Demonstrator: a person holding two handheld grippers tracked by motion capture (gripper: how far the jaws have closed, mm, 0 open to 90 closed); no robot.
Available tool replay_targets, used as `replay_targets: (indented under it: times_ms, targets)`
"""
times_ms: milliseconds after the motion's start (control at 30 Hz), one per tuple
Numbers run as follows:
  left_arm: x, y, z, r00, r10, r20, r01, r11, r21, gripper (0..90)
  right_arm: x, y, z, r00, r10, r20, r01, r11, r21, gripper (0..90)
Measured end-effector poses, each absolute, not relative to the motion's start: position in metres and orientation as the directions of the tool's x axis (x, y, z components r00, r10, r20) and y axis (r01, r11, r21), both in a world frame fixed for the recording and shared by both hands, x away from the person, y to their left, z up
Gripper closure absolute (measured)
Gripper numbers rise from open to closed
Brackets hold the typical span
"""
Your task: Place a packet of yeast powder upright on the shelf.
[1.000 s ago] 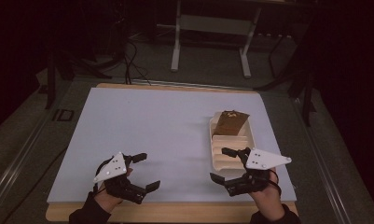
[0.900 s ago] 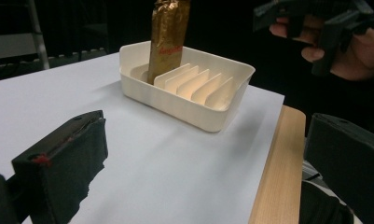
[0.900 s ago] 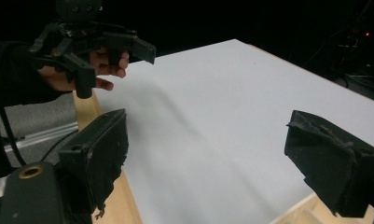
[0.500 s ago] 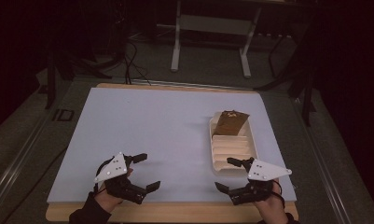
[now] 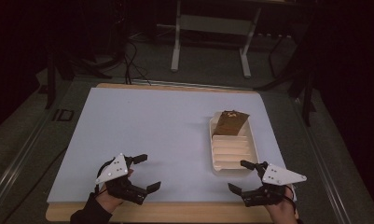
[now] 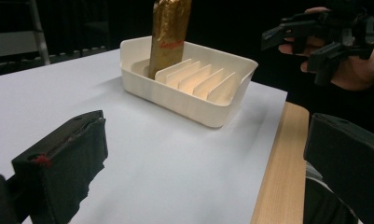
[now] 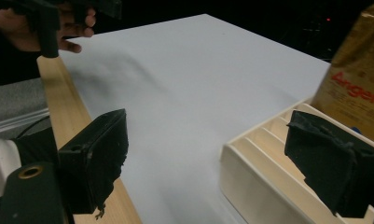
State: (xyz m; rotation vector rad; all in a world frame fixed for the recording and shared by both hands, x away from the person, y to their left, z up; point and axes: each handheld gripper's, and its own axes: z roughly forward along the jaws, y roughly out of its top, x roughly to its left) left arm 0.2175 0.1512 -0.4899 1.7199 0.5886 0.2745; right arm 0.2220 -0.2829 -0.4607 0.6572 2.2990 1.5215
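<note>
- We see a wooden table (image 5: 175, 87) covered by a smooth white sheet (image 5: 152, 135), with a bare strip of light wood along the bottom edge of the high view.
- Around it the room is dark: grey floor, a pale metal frame (image 5: 210, 28) at the upper middle, and black cables (image 5: 128, 51) at the upper left.
- At the right of the sheet sits a cream plastic tray (image 5: 253, 140) with rounded corners and thin upright dividers.
- A shiny brown-gold packet (image 5: 230, 122) with red lettering stands upright in the tray's far slot.
- At the lower left, the left gripper (image 5: 141, 174) has its black jaws spread wide and holds nothing.
- At the lower right, just below the tray, the right gripper (image 5: 241, 176) is likewise wide apart and empty.
</note>
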Motion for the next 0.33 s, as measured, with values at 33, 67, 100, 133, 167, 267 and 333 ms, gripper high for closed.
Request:
replay_targets:
  times_ms: [33, 67, 100, 133, 167, 267, 333]
  targets:
    - [0.2175, 0.1512, -0.4901, 0.842, 0.524, -0.13, 0.234, -0.137, 0.963, 0.0, 0.223, -0.2836, -0.4611, -0.848, 0.53, 0.001, 0.207, 0.328, 0.922, 13.2]
    - [0.2177, 0.1514, -0.4902, 0.841, 0.526, -0.129, 0.233, -0.136, 0.963, 0.0, 0.2234, -0.2839, -0.4613, -0.848, 0.531, 0.006, 0.208, 0.322, 0.924, 13.2]
    - [0.2179, 0.1516, -0.4903, 0.839, 0.528, -0.129, 0.232, -0.135, 0.963, 0.0, 0.2237, -0.284, -0.4614, -0.849, 0.529, 0.007, 0.205, 0.318, 0.926, 13.2]
    - [0.2181, 0.1518, -0.4904, 0.839, 0.528, -0.13, 0.233, -0.134, 0.963, 0.0, 0.2238, -0.2838, -0.4615, -0.851, 0.526, 0.007, 0.203, 0.317, 0.926, 13.2]
    - [0.2181, 0.1519, -0.4906, 0.839, 0.529, -0.131, 0.234, -0.132, 0.963, 0.0, 0.2238, -0.2834, -0.4618, -0.852, 0.524, 0.005, 0.202, 0.32, 0.925, 13.2]
    - [0.2181, 0.152, -0.4909, 0.838, 0.53, -0.133, 0.236, -0.131, 0.963, 0.0, 0.224, -0.2823, -0.463, -0.855, 0.519, 0.004, 0.202, 0.326, 0.924, 13.2]
    - [0.218, 0.1518, -0.4911, 0.837, 0.53, -0.132, 0.236, -0.132, 0.963, 0.0, 0.2242, -0.2817, -0.4634, -0.856, 0.516, 0.0, 0.2, 0.331, 0.922, 13.2]
